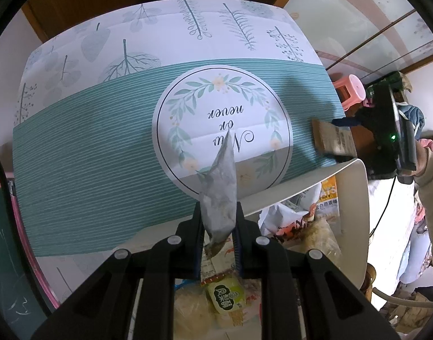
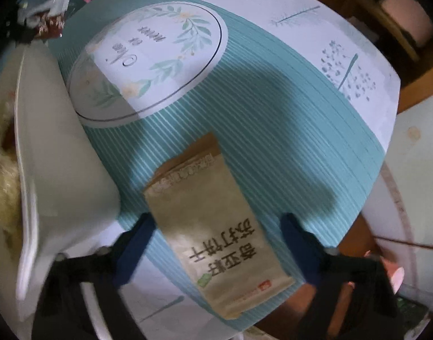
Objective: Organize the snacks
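Two grippers busy: left gripper point(image 1: 220, 226) has its jaws clamped on a grey translucent packet point(image 1: 220, 198), held above the white bin point(image 1: 355, 198) of snacks. Right gripper point(image 2: 216, 243) straddles the brown cracker packet point(image 2: 216, 226) lying on the surface point(image 2: 273, 113), jaws part open, pads apparently not touching. Step: picking up. Next: close squarely on the packet's sides, lift.

Your right wrist view is motion-blurred: the brown snack packet point(image 2: 216, 226) shows soft print, its near corner cut by the dark gripper body. The white bin point(image 2: 66, 170) runs off the left edge, contents mostly hidden. In your left view, the gripper body covers the snacks point(image 1: 225, 297) beneath.
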{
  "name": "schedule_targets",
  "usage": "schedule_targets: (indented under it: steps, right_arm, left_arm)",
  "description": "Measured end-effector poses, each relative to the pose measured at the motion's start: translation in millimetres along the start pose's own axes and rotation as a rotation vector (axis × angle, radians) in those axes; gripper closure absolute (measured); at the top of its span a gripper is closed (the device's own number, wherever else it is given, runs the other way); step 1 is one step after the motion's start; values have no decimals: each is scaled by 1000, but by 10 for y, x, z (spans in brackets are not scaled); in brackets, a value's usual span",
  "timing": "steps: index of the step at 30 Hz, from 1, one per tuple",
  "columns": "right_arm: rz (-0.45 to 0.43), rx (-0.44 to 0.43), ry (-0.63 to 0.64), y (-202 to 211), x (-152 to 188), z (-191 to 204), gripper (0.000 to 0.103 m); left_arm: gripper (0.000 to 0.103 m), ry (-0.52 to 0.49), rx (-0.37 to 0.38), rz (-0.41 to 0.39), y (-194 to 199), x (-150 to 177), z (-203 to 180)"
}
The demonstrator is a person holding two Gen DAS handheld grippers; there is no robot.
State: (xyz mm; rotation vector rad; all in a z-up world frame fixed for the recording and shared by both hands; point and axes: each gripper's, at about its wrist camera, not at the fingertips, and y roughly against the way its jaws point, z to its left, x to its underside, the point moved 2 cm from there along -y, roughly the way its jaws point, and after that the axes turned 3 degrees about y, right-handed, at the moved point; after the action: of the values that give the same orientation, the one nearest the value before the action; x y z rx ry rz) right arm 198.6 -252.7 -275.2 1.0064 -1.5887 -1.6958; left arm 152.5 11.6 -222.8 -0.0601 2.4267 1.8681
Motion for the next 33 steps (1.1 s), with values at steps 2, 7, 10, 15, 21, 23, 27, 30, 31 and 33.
schedule_targets:
  steps: [2, 7, 10, 15, 21, 23, 27, 30, 31, 33]
  right_arm:
    - [1, -1, -33, 38, -28, -34, 42]
    - [-20, 3, -100, 121, -41, -78, 46]
    - [-76, 22, -148, 309, -46, -128, 47]
    - [-185, 34, -206, 810, -60, -91, 49]
    - [-355, 24, -195, 1524, -152, 237, 49]
    - [-404, -1, -191, 1725, -162, 372, 49]
    - [-453, -78, -162, 1986, -208, 726, 49]
    - [-455, -146, -123, 2048, -206, 1044, 49]
    - [-449, -168, -106, 2047, -204, 1147, 49]
    - [-410, -184, -81, 1984, -208, 1331, 49]
  left_arm:
    - [88, 0, -2, 0, 9, 5, 0]
    - [88, -9, -5, -20, 101, 42, -33]
    - [89, -15, -3, -44, 203, 69, -56]
    - [92, -26, 8, -83, 381, 130, -108]
    - [92, -28, -1, -115, 608, 237, -112]
    - [92, -34, 3, -130, 701, 271, -135]
    - [92, -57, 2, -171, 881, 380, -224]
    - [89, -83, 4, -195, 976, 521, -328]
    - [88, -88, 4, -200, 991, 570, -349]
    - [79, -93, 4, -209, 1008, 694, -406]
